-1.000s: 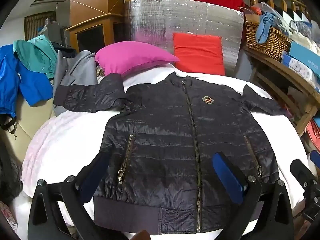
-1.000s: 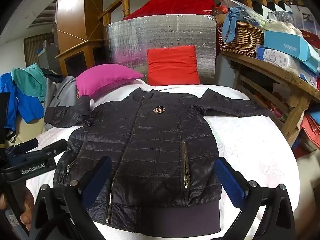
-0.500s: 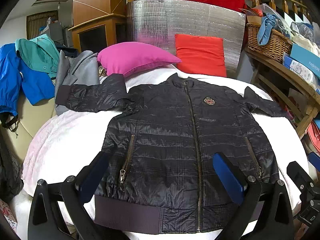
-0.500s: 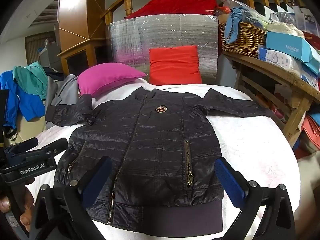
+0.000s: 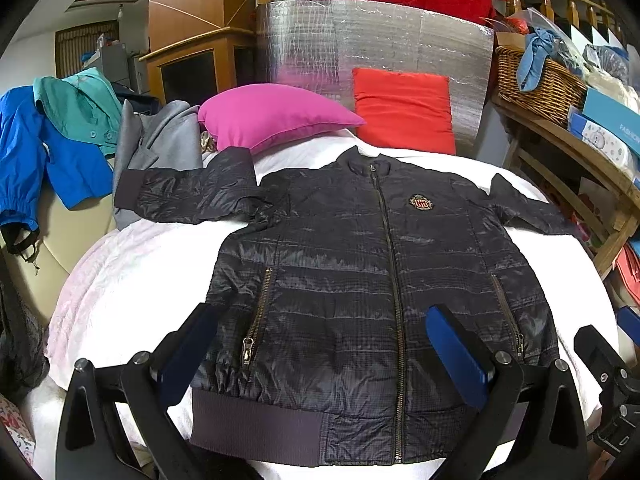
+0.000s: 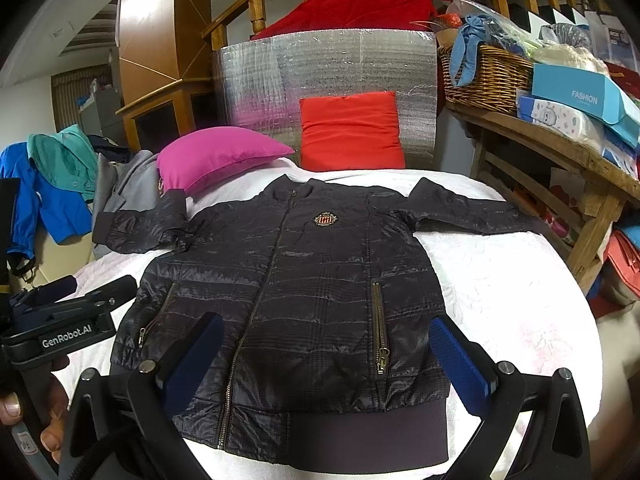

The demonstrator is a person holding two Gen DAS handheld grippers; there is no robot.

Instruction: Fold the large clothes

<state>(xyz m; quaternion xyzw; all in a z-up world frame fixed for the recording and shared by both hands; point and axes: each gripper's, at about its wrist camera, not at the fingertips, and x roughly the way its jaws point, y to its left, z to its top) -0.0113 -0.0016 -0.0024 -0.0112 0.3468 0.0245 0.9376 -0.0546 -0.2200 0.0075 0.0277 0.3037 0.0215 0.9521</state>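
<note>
A black quilted jacket (image 5: 360, 272) lies flat, zipped, front up, on a white-covered bed (image 5: 132, 280), both sleeves spread out sideways. It also shows in the right wrist view (image 6: 304, 280). My left gripper (image 5: 320, 356) is open and empty, hovering above the jacket's hem near the bed's front edge. My right gripper (image 6: 324, 360) is open and empty, above the hem a little to the right. The left gripper's body (image 6: 72, 320) shows at the left edge of the right wrist view.
A pink pillow (image 5: 272, 116) and a red pillow (image 5: 404, 112) lean at the bed's head before a silver foil panel (image 5: 376, 44). Blue, teal and grey clothes (image 5: 60, 140) hang at left. A wooden shelf with a wicker basket (image 5: 536, 80) and boxes stands at right.
Both grippers have drawn back and risen slightly, so the jacket sits a little lower and fuller in both views. The jacket has not moved.
</note>
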